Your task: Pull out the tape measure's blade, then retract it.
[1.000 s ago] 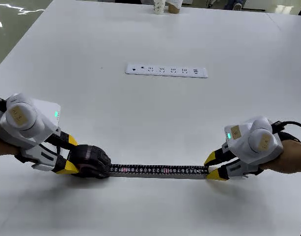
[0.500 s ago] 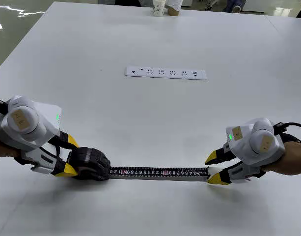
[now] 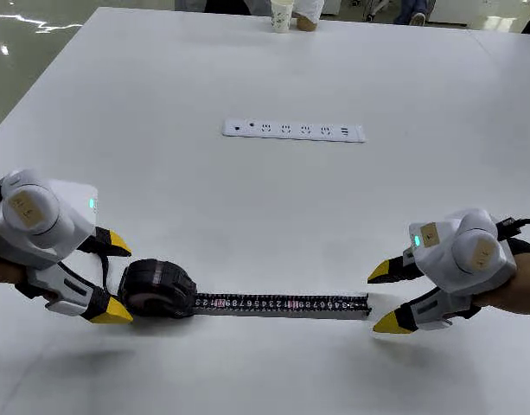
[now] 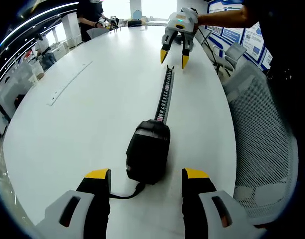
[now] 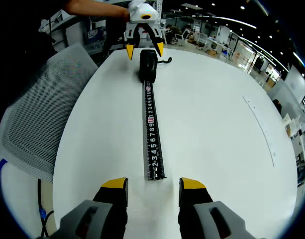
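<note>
The tape measure [image 3: 158, 288], a black case, lies on the white table [image 3: 247, 199] near its front edge. Its blade [image 3: 282, 303] is drawn out and lies flat on the table, with white numerals facing up. The left hand-held gripper [image 3: 122, 281] is released. Its yellow-tipped jaws are spread wide on either side of the case's rear and, in the left gripper view, are not touching it. A thin black strap [image 4: 123, 194] trails from the case toward that gripper. The right hand-held gripper [image 3: 379, 301] is also released, with its jaws parted. The blade's free end lies just ahead of the gap between them, and the right gripper view shows a strip of bare table between the blade end and the tips. Well beyond the blade, toward the middle of the table, lies a white power strip [image 3: 294, 130]. A paper cup [image 3: 282, 15] stands at the far edge.
</note>
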Action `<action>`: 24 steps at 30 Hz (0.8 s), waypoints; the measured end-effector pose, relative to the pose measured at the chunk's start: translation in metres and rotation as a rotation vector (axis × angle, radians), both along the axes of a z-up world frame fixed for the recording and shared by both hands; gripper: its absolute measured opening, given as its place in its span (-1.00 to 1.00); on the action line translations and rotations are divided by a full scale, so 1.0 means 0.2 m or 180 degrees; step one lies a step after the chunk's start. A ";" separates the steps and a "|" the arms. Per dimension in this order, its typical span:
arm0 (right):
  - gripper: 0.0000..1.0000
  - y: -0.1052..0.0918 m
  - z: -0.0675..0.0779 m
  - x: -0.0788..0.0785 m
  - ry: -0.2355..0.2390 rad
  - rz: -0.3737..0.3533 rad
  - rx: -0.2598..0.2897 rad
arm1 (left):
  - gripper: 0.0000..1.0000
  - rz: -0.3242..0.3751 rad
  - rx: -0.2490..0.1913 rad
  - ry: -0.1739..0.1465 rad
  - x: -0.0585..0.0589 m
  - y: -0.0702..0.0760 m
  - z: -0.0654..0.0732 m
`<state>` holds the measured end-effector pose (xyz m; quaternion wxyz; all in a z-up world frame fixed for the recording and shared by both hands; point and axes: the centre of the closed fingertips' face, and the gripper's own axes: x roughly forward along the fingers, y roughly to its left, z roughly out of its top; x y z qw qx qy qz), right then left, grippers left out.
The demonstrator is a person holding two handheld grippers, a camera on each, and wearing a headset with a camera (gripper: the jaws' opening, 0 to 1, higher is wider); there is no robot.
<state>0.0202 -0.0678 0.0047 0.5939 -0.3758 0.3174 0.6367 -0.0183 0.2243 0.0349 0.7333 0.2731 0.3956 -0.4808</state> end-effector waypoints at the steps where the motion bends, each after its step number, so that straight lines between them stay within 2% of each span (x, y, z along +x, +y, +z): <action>1: -0.23 0.00 0.00 0.00 0.0005 -0.0010 0.0002 | 0.10 0.0005 -0.0004 0.0001 -0.01 0.00 0.00; 3: -0.17 0.00 0.00 0.00 0.0018 -0.0067 0.0019 | 0.16 0.0045 -0.0010 0.0011 -0.01 0.00 0.00; 8: -0.02 -0.01 0.01 -0.02 0.0035 -0.0170 0.0066 | 0.38 0.0202 -0.0160 0.0001 -0.03 -0.01 0.02; 14: 0.19 0.00 0.02 -0.04 0.0080 -0.0317 0.0134 | 0.55 0.0380 -0.0319 0.0010 -0.05 -0.02 0.05; 17: 0.30 0.00 0.04 -0.05 0.0109 -0.0413 0.0187 | 0.65 0.0426 -0.0355 -0.0003 -0.06 -0.02 0.06; 21: 0.42 -0.01 0.05 -0.06 0.0114 -0.0513 0.0243 | 0.75 0.0526 -0.0456 0.0003 -0.08 -0.03 0.07; 24: 0.48 -0.02 0.06 -0.07 0.0111 -0.0578 0.0267 | 0.78 0.0564 -0.0472 -0.0008 -0.10 -0.02 0.07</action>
